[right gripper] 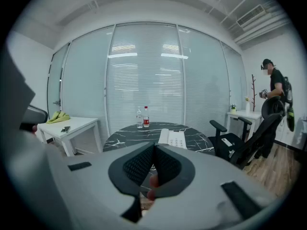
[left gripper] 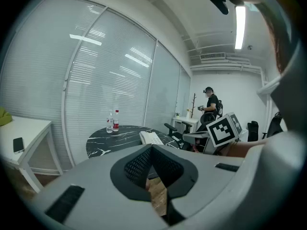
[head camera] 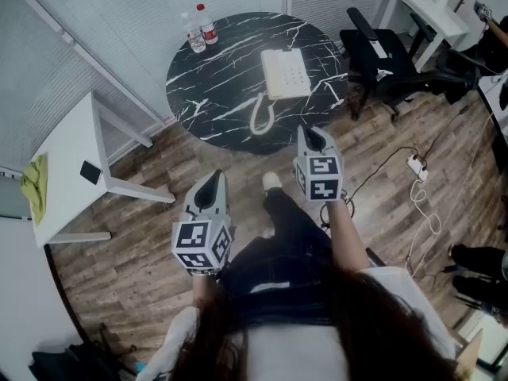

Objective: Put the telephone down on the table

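- The cream telephone [head camera: 286, 74] lies flat on the round black marble table [head camera: 222, 78], right of the middle, with neither gripper touching it.
- Its cord [head camera: 262, 117] loops from the phone toward the table's near edge.
- Two water bottles [head camera: 200, 28] stand upright side by side at the far left of the tabletop, well apart from the phone.
- The left gripper [head camera: 213, 179] hangs over the wooden floor [head camera: 143, 236], well short of the table. Its jaws are pressed together with nothing between them.
- The right gripper [head camera: 311, 133] is held further forward, its tip just short of the table's near edge. Its jaws are also closed tight and empty.
- Both grippers tip slightly downward and point toward the table.
- A white side table [head camera: 67, 145] stands to the left, carrying a black mobile phone [head camera: 90, 172] and a yellow-green cloth [head camera: 33, 185].
- A black office chair [head camera: 381, 58] sits just right of the round table, and a power strip [head camera: 417, 165] with its cable lies on the floor nearby.
- Another person [right gripper: 274, 87] stands at the far right of the room.
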`<state>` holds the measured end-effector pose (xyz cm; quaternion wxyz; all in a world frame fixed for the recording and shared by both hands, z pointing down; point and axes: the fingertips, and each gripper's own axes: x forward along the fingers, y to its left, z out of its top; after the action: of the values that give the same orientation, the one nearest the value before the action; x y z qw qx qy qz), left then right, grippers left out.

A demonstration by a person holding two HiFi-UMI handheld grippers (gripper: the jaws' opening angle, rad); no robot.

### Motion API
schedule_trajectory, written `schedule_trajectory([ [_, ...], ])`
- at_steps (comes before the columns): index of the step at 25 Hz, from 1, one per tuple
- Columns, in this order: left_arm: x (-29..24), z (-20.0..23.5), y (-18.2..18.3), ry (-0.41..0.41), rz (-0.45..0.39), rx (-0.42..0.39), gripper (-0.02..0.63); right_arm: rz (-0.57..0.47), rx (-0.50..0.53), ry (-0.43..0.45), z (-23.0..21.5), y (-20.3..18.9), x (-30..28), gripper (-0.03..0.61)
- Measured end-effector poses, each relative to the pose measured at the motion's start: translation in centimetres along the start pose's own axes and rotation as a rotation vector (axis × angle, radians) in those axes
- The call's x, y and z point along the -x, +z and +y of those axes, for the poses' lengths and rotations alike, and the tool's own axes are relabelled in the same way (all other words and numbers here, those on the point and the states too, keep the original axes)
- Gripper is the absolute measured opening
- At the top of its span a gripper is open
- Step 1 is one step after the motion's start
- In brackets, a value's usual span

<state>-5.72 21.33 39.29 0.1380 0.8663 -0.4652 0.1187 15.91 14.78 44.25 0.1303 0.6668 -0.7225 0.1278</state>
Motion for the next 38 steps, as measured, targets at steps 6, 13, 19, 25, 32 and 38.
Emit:
schedule_trajectory([
  [6,-1.4,-0.1,0.1,-0.008,0.005,-0.002,-0.001,0.011,0.002,-0.002,-0.6,-0.1,-1.0,0.000],
  [13,-3.0,0.4,0.7,-0.021,0.007,-0.004,0.000,0.025,-0.012,-0.010,-1.2,-0.1,-2.5,0.000],
  [19,-4.7,0.9,1.3,-0.038,0.015,-0.010,0.000,0.046,-0.020,-0.015,-1.5,-0.1,-4.3,0.000],
  [25,-6.5,1.6,1.6,-0.047,0.024,-0.012,0.000,0.064,-0.025,-0.033,-2.1,-0.1,-6.3,0.000],
  [32,-8.9,2.7,2.4,-0.059,0.036,-0.015,0.000,0.087,-0.001,-0.048,-2.6,0.1,-8.9,0.000],
  [38,-10.8,3.8,3.2,-0.070,0.045,-0.017,0.000,0.102,0.022,-0.066,-2.8,0.5,-11.1,0.000],
])
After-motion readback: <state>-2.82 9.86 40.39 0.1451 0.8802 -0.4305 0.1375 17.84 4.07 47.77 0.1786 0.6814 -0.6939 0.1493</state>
